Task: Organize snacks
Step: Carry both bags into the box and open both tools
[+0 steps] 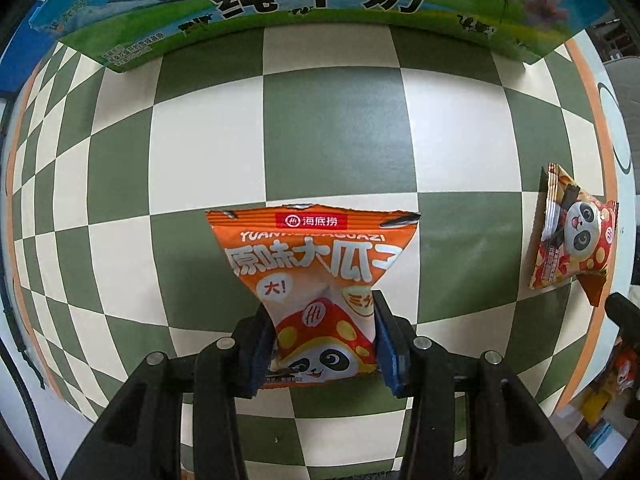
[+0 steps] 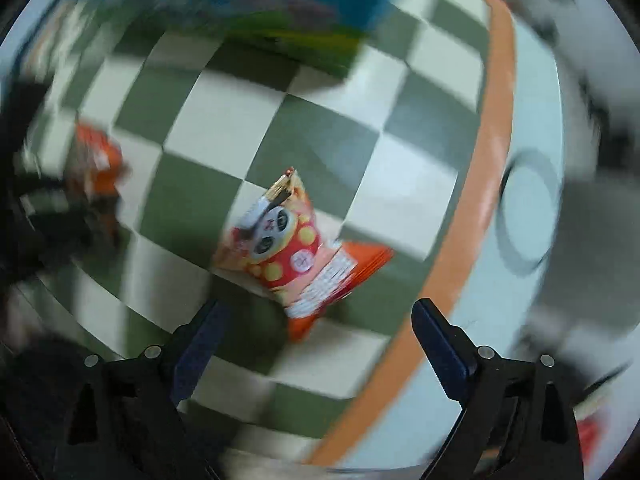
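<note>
Green and cream checks cover the tablecloth (image 1: 332, 132), which is edged with an orange band. At its far side stands the largest thing, a milk carton box (image 1: 312, 4) printed with meadow, cows and flowers; its inside cannot be seen. The orange sunflower-seed packet (image 1: 316, 280) hangs above the cloth, pinched at its lower half between the blue pads of the left gripper (image 1: 320, 344), whose jaws stand narrow against it. The smaller red panda snack packet (image 2: 296, 248) lies on the cloth near the orange band, apart from the box. Above it, the right gripper (image 2: 320, 344) is spread wide and holds nothing; that view is blurred.
</note>
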The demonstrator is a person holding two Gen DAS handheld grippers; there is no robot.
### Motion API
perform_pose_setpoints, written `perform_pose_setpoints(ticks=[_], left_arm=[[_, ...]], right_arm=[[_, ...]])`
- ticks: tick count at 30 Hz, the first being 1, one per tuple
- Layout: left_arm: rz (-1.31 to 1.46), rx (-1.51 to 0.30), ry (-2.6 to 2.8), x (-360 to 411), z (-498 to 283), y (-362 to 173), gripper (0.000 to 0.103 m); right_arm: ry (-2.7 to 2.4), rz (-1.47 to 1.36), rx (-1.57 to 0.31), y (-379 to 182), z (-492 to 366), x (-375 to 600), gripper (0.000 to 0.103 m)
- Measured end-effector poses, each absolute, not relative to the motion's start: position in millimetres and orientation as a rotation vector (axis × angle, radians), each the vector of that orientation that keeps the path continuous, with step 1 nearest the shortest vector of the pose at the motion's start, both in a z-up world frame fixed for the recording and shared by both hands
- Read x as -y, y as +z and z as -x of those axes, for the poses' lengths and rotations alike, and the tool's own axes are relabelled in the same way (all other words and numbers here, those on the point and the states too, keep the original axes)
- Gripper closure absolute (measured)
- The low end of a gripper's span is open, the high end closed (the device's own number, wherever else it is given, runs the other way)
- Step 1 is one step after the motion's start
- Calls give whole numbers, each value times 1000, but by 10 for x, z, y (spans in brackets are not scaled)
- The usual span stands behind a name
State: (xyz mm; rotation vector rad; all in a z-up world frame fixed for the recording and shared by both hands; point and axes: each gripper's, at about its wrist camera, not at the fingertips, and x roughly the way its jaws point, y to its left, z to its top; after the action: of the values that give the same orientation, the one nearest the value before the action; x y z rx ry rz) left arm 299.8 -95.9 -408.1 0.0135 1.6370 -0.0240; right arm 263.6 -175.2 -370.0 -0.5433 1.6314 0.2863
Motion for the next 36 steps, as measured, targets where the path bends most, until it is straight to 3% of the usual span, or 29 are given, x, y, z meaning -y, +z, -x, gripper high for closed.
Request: perform_pose_setpoints(ticks=[5,9,16,21,24,28,30,36], left_arm=[[-6,-1628,-18,735,-2885,-3801,62],[-8,-1619,-13,690,-2841,-3759,62],[1,-1614,-11,688,-2717,-3757,62],[-5,-1617,-17,680,-2674,-3763,62],[-5,-1620,-19,679,-2664,-3774,62],[1,-1623,-20,668,-2670,-3786,61],[8,-1628,-20,657,-2675,-3805,60],[46,-1650,-13,612,-2728,-3877,59]], right_arm=[[447,904,-1567,-3844,-2558,1452,7],[467,951,-1606,-4052,-2446,1316,7],[399,655,-1747,-4248,-2524,1530,12],[266,291,-1845,-4265,-2675,1964,37],[177,80,-1893,-4324,-2695,2300,43],[130,-170,-1920,-4344,-2634,2623,37],[116,-179,-1899,-4284,-2625,2702,19],[73,-158,-1836,-4082,-2574,2701,18]])
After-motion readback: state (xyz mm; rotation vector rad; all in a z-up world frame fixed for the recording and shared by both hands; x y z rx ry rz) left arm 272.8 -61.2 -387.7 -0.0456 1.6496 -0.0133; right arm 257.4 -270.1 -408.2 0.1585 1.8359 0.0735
